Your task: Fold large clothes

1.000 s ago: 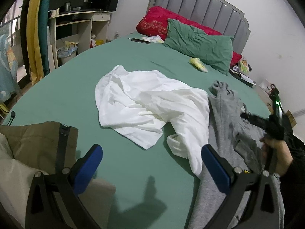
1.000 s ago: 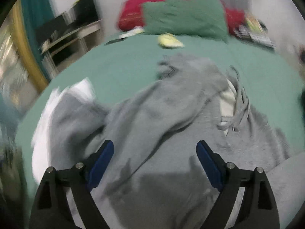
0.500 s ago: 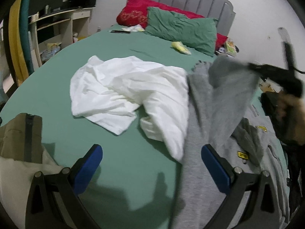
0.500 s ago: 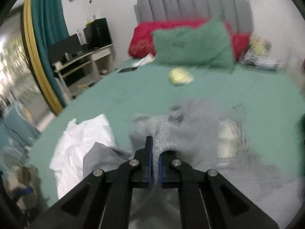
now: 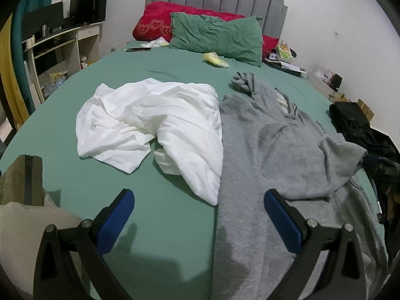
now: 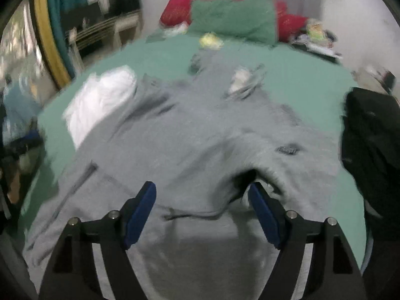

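A grey hoodie (image 5: 270, 150) lies spread on the green bed (image 5: 162, 225), its hood toward the pillows; it also shows blurred in the right wrist view (image 6: 190, 140). One sleeve (image 5: 342, 160) lies folded across its right side. A crumpled white shirt (image 5: 150, 120) lies to its left, partly under the hoodie's edge, and shows in the right wrist view (image 6: 100, 100). My left gripper (image 5: 198, 215) is open and empty above the bed's near edge, its right finger over the hoodie's hem. My right gripper (image 6: 202, 207) is open and empty just above the hoodie's lower part.
A green pillow (image 5: 217, 37) and a red pillow (image 5: 155, 25) lie at the headboard. A small yellow item (image 5: 215, 58) and a phone (image 5: 138, 49) lie near them. A tan garment (image 5: 22, 200) lies at the near left, black clothing (image 5: 355, 125) at the right edge. A desk (image 5: 62, 42) stands left.
My right gripper was shut on a hoodie sleeve and lifted it; now it is open and the sleeve lies across the hoodie. The left gripper stayed open and shifted right.
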### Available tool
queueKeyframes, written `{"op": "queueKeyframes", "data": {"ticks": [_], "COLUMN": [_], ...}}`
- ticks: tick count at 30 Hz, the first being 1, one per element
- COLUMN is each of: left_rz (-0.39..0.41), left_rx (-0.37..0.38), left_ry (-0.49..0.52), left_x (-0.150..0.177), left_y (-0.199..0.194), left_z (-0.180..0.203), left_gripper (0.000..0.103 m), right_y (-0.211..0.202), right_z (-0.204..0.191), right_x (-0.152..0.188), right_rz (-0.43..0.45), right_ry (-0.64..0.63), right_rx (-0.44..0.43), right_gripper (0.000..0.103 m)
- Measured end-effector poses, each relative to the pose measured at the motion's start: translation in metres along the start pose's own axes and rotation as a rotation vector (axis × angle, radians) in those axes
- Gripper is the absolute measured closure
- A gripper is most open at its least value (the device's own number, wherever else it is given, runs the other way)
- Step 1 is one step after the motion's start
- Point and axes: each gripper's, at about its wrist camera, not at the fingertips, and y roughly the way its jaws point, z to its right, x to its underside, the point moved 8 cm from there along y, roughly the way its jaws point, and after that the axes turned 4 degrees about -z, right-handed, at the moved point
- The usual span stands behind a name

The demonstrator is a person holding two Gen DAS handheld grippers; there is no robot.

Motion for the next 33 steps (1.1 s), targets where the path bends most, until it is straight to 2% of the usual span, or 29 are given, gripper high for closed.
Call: {"op": "queueKeyframes", "data": {"ticks": [3, 5, 7, 9, 11, 12, 13, 15, 18, 20, 21, 22, 24, 26, 28, 30, 31, 32, 33], "left_rz": [-0.008, -0.018, -0.029, -0.039, -0.041, -0.041, -0.041, -0.039, -0.035, -0.034, -0.034, -0.033, -0.031, -0.028, -0.022, -0.015, -0.012, -0.01, -0.009], "left_rx": [0.013, 0.008, 0.005, 0.008, 0.016, 0.023, 0.033, 0.038, 0.034, 0.034, 0.034, 0.034, 0.032, 0.033, 0.035, 0.037, 0.036, 0.032, 0.026], "left_ry": [-0.004, -0.003, -0.004, -0.012, -0.027, -0.036, -0.044, -0.044, -0.033, -0.034, -0.036, -0.037, -0.036, -0.041, -0.056, -0.067, -0.072, -0.076, -0.079], "left_x": [0.0, 0.001, 0.001, 0.002, 0.001, 0.0, 0.0, 0.0, -0.001, -0.001, -0.001, -0.001, -0.001, -0.002, -0.003, -0.005, -0.005, -0.005, -0.006], "left_y": [0.004, 0.01, 0.015, 0.017, 0.017, 0.017, 0.015, 0.014, 0.013, 0.012, 0.011, 0.011, 0.009, 0.009, 0.008, 0.007, 0.007, 0.007, 0.008], "left_z": [0.001, 0.0, -0.002, -0.005, -0.008, -0.009, -0.01, -0.01, -0.008, -0.008, -0.007, -0.007, -0.008, -0.009, -0.012, -0.014, -0.015, -0.015, -0.016], "left_gripper": [0.0, 0.0, 0.0, 0.0, 0.0, 0.0, 0.0, 0.0, 0.0, 0.0, 0.0, 0.0, 0.0, 0.0, 0.0, 0.0, 0.0, 0.0, 0.0], "right_y": [0.009, 0.012, 0.002, -0.024, -0.047, -0.055, -0.051, -0.028, 0.001, 0.018, 0.025, 0.029, 0.033, 0.016, -0.015, -0.04, -0.035, -0.032, -0.02], "right_z": [0.052, 0.072, 0.082, 0.102, 0.113, 0.122, 0.127, 0.126, 0.102, 0.078, 0.066, 0.059, 0.055, 0.06, 0.072, 0.083, 0.081, 0.079, 0.08], "right_x": [0.011, 0.021, 0.028, 0.026, 0.03, 0.035, 0.04, 0.059, 0.076, 0.072, 0.068, 0.064, 0.054, 0.032, -0.002, -0.033, -0.043, -0.048, -0.044], "right_rz": [0.023, 0.032, 0.115, 0.255, 0.344, 0.354, 0.318, 0.198, 0.071, 0.032, 0.014, -0.006, -0.016, 0.002, 0.047, 0.074, 0.072, 0.057, 0.005], "right_ry": [0.218, 0.29, 0.313, 0.367, 0.404, 0.424, 0.441, 0.458, 0.365, 0.28, 0.215, 0.177, 0.127, 0.071, -0.02, -0.18, -0.258, -0.349, -0.471], "right_rx": [-0.053, -0.076, -0.065, -0.004, 0.02, 0.045, 0.038, -0.014, -0.004, 0.016, 0.051, 0.09, 0.17, 0.264, 0.414, 0.604, 0.668, 0.723, 0.771], "right_gripper": [0.028, 0.028, 0.028, 0.028, 0.028, 0.028, 0.028, 0.028, 0.028, 0.031, 0.048, 0.091, 0.094, 0.094, 0.094, 0.094, 0.094, 0.094, 0.093]}}
